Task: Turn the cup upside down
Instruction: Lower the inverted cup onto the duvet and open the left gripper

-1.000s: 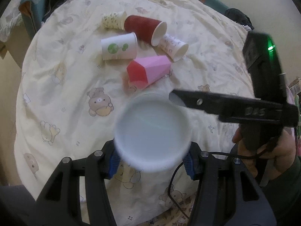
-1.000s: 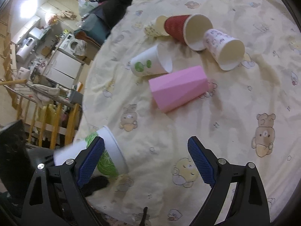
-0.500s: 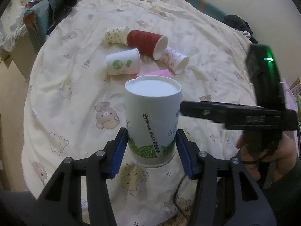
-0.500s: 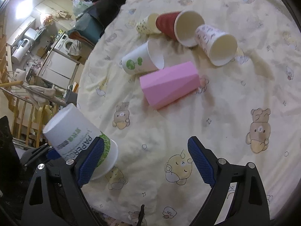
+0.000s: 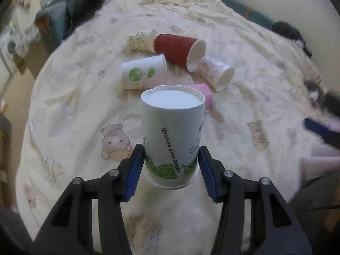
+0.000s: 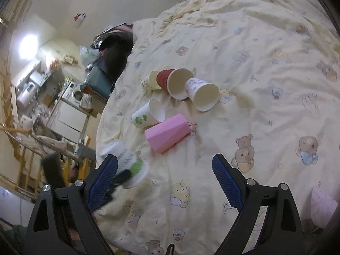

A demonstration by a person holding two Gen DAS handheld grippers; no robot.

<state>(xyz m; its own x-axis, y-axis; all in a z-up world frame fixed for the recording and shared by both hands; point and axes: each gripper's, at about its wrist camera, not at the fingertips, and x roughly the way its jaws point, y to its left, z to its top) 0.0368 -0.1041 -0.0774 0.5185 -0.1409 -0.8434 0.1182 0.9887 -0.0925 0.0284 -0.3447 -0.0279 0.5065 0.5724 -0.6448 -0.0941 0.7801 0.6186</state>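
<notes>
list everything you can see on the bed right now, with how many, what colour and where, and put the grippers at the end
green-leaf cup: 1, white with green leaf band, upside down between the left fingers, rim on the blanket
pink cup: 1, pink, faceted, on its side mid-bed
tree-print cup: 1, white with green tree, on its side
red cup: 1, red ribbed, on its side
purple-print cup: 1, white, on its side by the red cup
yellow-print cup: 1, cream, on its side, farthest
blanket: 1, pale yellow, bear print
left gripper: 1, black, blue pads, around the cup
right gripper: 1, black, blue pads, open, empty
</notes>
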